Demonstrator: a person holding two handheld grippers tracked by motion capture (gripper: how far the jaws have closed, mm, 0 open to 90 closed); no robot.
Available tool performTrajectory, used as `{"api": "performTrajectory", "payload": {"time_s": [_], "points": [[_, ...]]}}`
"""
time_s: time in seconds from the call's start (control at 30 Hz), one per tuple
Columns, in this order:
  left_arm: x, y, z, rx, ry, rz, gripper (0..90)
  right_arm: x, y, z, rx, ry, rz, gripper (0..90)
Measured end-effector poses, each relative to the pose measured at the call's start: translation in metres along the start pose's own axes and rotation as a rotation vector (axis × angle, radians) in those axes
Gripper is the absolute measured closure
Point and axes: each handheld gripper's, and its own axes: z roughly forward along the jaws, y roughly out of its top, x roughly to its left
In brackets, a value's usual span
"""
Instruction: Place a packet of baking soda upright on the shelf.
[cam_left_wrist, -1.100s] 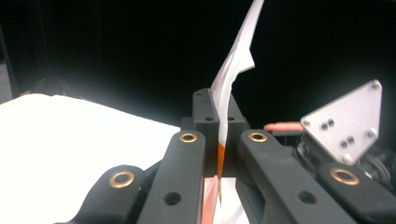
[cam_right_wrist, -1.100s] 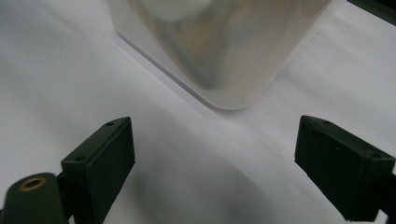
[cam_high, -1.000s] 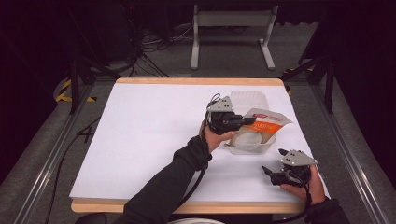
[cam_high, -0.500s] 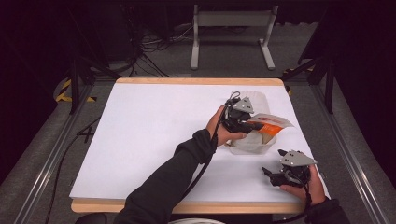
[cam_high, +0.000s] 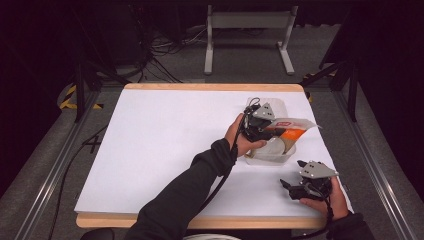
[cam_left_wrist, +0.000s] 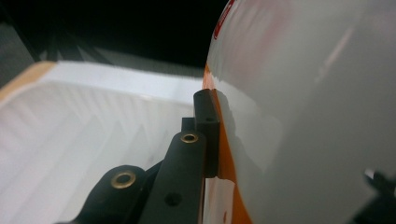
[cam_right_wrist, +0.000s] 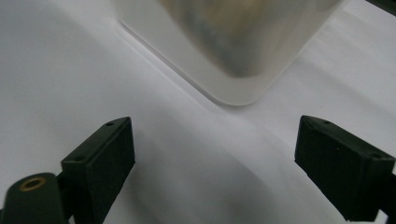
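Two grippers share the white table, and the work sits toward its right half. Starting at the left, the person's left forearm reaches diagonally forward across the table, hand wrapped around the left gripper, which is over a clear plastic container. Its jaws are pinched nearly together on the orange-and-white pouch; the left gripper view shows one black jaw pressed flat against the pouch's film, with the container's ribbed wall beside it. The pouch hangs over the container's far right side, its free end sticking out past the rim. I judge the step in hand to be lifting or drawing the pouch out of the container, so the next move calls for a steady pull with the pinch kept firm. Farther right and nearer the person, the right gripper rests low by the table's front edge, jaws spread wide and empty, aimed at the container's corner, well placed to brace it.
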Motion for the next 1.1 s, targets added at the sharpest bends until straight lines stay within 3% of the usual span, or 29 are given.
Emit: {"api": "performTrajectory", "payload": {"time_s": [0.13,0.37,0.5,0.63,0.77,1.1], "points": [[-0.003,0.003,-0.003,-0.13,-0.021,-0.017,90.0,0.0,0.0,0.0,0.0,-0.001,-0.001,12.8],[-0.002,-0.025,0.002,-0.236,-0.079,-0.081,90.0,0.0,0.0,0.0,-0.002,0.004,-0.003,12.8],[-0.002,-0.043,0.006,-0.256,-0.104,-0.11,90.0,0.0,0.0,0.0,-0.002,0.003,-0.001,12.8],[-0.003,-0.055,0.007,-0.24,-0.109,-0.101,90.0,0.0,0.0,0.0,0.0,0.004,0.0,12.8],[0.006,-0.069,0.006,-0.243,-0.112,-0.143,90.0,0.0,0.0,0.0,0.002,0.004,-0.001,12.8],[0.004,-0.075,0.0,-0.187,-0.09,-0.105,90.0,0.0,0.0,0.0,-0.001,0.001,-0.005,12.8]]}}
